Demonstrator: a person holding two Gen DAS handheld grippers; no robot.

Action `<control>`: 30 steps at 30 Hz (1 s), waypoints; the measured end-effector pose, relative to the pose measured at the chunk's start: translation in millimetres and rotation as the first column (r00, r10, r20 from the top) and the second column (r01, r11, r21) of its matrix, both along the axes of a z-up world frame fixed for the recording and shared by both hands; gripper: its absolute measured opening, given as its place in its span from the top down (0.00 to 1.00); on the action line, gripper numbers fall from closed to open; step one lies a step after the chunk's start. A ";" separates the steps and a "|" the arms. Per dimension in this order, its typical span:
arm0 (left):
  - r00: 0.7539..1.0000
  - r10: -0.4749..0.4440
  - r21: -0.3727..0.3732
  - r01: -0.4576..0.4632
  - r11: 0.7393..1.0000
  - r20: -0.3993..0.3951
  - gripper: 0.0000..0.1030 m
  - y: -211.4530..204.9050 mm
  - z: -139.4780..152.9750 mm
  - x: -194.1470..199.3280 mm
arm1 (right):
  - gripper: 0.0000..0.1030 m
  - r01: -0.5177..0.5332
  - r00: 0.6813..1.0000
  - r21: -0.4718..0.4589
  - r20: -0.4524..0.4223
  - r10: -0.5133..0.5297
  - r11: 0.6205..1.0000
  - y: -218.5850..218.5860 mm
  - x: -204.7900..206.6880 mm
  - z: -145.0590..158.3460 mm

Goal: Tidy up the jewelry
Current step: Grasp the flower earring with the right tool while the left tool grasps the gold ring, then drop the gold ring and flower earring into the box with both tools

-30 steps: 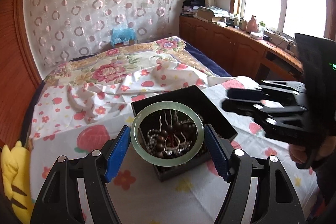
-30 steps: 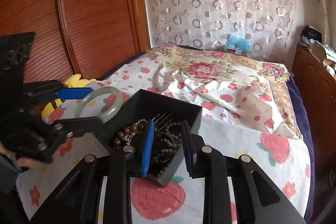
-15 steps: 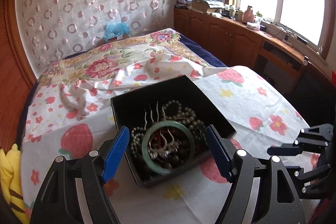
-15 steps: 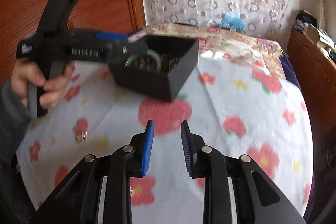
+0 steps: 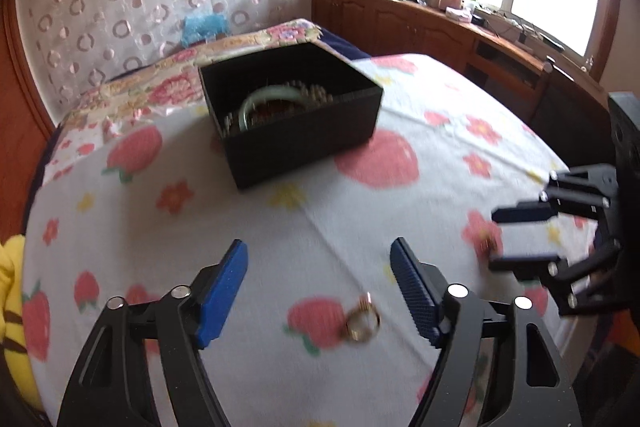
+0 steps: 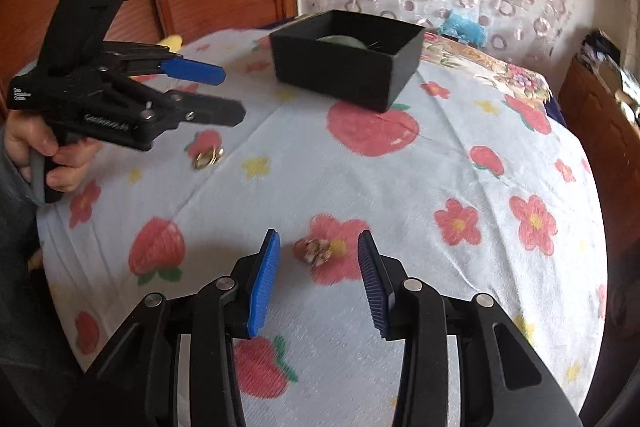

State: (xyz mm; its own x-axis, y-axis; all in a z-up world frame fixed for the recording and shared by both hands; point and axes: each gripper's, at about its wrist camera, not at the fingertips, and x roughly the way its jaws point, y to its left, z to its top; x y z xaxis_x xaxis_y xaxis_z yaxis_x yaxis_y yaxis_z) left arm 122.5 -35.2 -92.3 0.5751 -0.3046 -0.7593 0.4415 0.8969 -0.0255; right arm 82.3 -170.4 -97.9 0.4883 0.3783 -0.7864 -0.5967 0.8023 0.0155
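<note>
Both grippers empty, fingers wide. Gold ring (image 5: 362, 323) on bedspread (image 5: 360, 227) lies between left gripper (image 5: 318, 291) fingers, near. Small cluster piece (image 6: 313, 251) sits between right gripper (image 6: 316, 283) fingers. Black box (image 5: 292, 119) far, bangle (image 5: 268, 99) inside

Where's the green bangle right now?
The green bangle lies inside the black box on top of the beads, toward the far side of the bedspread; both grippers are away from it, near the small pieces lying closer in.
</note>
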 end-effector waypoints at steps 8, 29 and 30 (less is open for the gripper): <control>1.000 -0.012 -0.022 0.011 1.000 -0.029 0.49 3.5 -8.5 -16.9 | 0.86 -0.005 1.000 -0.023 0.022 0.005 1.000 -0.9 9.0 0.5; 0.999 0.037 -0.043 -0.035 0.998 0.033 0.82 6.5 11.7 3.1 | 0.85 0.004 0.982 0.076 0.189 -0.018 0.997 19.1 89.6 57.8; 0.998 0.045 -0.045 -0.043 0.998 0.046 0.82 6.8 16.5 7.0 | 0.85 0.007 0.981 0.077 0.195 -0.022 0.997 21.7 99.0 59.4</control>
State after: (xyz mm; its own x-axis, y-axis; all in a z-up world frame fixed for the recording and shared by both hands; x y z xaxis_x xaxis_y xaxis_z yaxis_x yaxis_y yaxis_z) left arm 129.5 -28.4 -75.9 0.6233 -0.3110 -0.7175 0.4036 0.9138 -0.0456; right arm 181.3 -148.7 -38.5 0.6354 0.4253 -0.6445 -0.5827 0.8118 -0.0389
